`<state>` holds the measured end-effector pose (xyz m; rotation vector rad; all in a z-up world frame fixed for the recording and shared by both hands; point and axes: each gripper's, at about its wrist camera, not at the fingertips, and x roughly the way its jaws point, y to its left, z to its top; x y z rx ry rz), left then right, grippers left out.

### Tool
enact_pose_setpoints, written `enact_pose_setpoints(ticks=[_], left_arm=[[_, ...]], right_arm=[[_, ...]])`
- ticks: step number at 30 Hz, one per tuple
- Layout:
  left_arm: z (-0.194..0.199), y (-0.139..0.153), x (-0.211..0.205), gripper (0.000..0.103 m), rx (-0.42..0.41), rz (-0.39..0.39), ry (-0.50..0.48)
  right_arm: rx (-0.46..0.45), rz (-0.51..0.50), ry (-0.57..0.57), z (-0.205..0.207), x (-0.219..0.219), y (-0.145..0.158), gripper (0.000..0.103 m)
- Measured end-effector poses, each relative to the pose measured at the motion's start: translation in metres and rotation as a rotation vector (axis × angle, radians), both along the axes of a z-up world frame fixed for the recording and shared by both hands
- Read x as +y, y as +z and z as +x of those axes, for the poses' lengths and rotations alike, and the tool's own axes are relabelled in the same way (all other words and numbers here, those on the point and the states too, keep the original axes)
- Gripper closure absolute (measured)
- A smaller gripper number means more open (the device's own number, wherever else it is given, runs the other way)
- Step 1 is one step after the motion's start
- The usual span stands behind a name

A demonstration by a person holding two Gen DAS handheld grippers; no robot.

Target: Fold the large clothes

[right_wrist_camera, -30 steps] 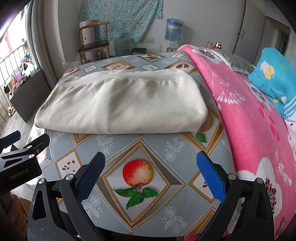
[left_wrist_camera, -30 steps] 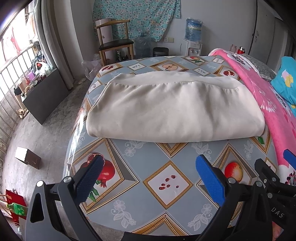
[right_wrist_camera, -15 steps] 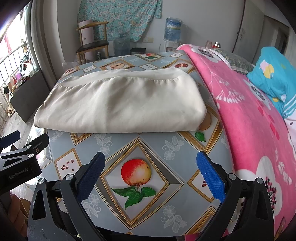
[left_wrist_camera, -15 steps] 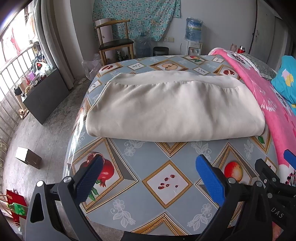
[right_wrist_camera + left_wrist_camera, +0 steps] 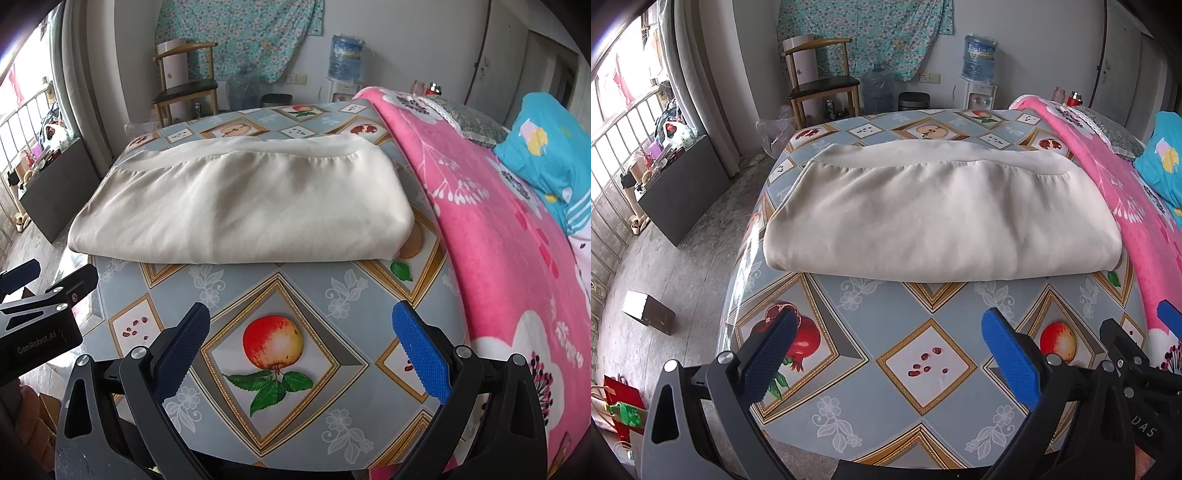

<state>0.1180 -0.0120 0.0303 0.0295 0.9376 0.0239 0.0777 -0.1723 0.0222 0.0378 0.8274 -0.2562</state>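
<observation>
the cream garment (image 5: 938, 218) is lying folded on the surface (image 5: 886, 332). both tongs, left (image 5: 886, 354) and right (image 5: 301, 354), are hovering wide open, empty, barely shifting since earlier

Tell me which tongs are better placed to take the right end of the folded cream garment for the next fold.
Right, probably. The right tongs are open and face the folded cream garment's right end beside the pink floral blanket; the left tongs, also open, sit nearer its left end.

"GenRobot.AI" is printed on the left tongs (image 5: 40, 291); the right tongs (image 5: 1141, 332) show "DAS".
</observation>
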Motion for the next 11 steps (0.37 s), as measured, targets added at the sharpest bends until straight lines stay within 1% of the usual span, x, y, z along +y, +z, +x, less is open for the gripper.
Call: enact_pose_setpoints(ticks=[11], left_arm=[[-0.0007, -0.0010, 0.0015, 0.005, 0.004, 0.003, 0.005]], right_arm=[[0.001, -0.002, 0.000, 0.0002, 0.0007, 0.0002, 0.007]])
